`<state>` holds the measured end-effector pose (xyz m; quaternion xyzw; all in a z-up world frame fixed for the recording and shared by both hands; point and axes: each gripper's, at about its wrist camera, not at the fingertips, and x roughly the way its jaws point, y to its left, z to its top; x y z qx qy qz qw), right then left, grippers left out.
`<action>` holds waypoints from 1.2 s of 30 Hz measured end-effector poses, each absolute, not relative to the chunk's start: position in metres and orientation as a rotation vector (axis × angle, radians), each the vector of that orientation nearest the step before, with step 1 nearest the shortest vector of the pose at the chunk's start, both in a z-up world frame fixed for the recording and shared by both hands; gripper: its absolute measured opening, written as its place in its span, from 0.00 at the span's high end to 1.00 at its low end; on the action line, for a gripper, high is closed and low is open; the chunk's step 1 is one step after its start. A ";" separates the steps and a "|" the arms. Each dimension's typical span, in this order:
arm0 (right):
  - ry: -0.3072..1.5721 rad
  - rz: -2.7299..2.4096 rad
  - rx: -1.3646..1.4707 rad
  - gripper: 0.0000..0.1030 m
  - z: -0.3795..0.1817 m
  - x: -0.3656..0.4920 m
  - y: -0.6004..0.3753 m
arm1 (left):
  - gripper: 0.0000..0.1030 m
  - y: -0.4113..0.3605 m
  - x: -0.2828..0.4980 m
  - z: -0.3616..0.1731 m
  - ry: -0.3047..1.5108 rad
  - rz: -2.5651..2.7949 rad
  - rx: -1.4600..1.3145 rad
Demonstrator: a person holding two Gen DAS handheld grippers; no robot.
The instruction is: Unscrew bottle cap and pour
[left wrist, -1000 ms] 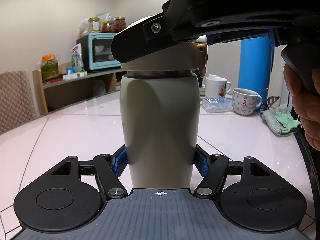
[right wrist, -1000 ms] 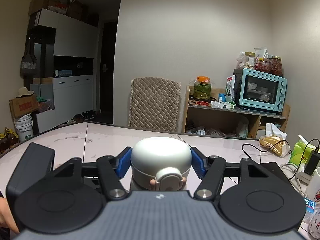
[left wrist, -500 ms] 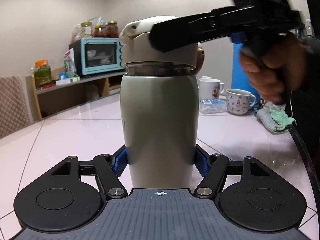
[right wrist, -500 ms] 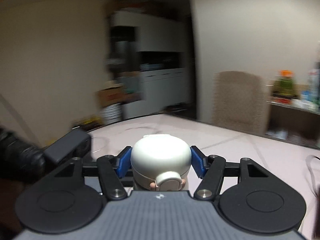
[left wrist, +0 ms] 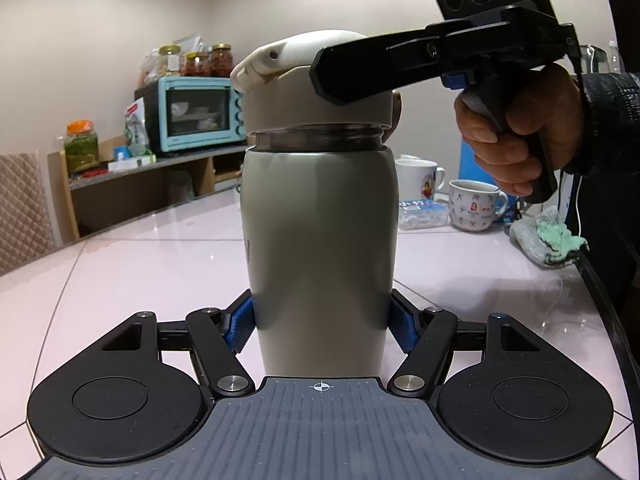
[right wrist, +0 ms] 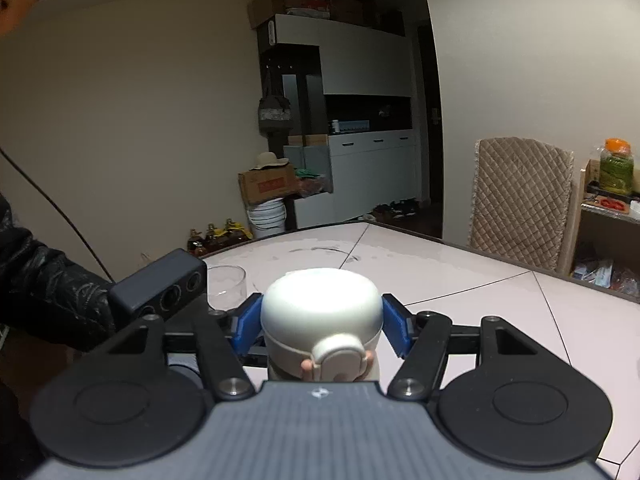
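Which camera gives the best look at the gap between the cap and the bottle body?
The left wrist view: it sees the bottle side-on, threads exposed under the cap. The right wrist view shows only the cap's top.

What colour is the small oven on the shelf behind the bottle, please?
The oven is light turquoise blue, shown best in the left wrist view.

Both grippers share one build: a grey ribbed body, black rounded plates with raised discs, black link arms with silver pivot screws, blue ribbed pads. The left gripper (left wrist: 320, 322) bears a small crosshair mark. The right gripper (right wrist: 320, 330) has a black pistol grip and a black camera block with round lenses. The right hand (left wrist: 516, 128) is bare-skinned, its sleeve dark and glossy.
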<state>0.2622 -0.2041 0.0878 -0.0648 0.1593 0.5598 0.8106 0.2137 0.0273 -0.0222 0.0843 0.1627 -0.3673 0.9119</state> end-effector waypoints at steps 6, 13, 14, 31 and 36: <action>0.298 1.118 -0.154 0.23 0.083 0.248 -0.196 | 0.30 0.027 0.214 -0.022 0.338 -0.757 0.177; 0.212 0.926 -0.139 0.12 0.084 0.219 -0.188 | 0.30 0.025 0.214 -0.021 0.344 -0.742 0.176; 0.204 0.884 -0.156 0.12 0.085 0.212 -0.184 | 0.30 0.025 0.213 -0.021 0.346 -0.738 0.176; 0.188 0.483 -0.082 0.13 0.075 0.167 -0.139 | 0.30 0.020 0.208 -0.018 0.366 -0.655 0.164; 0.200 0.447 -0.103 0.13 0.074 0.163 -0.131 | 0.30 0.021 0.208 -0.018 0.365 -0.653 0.165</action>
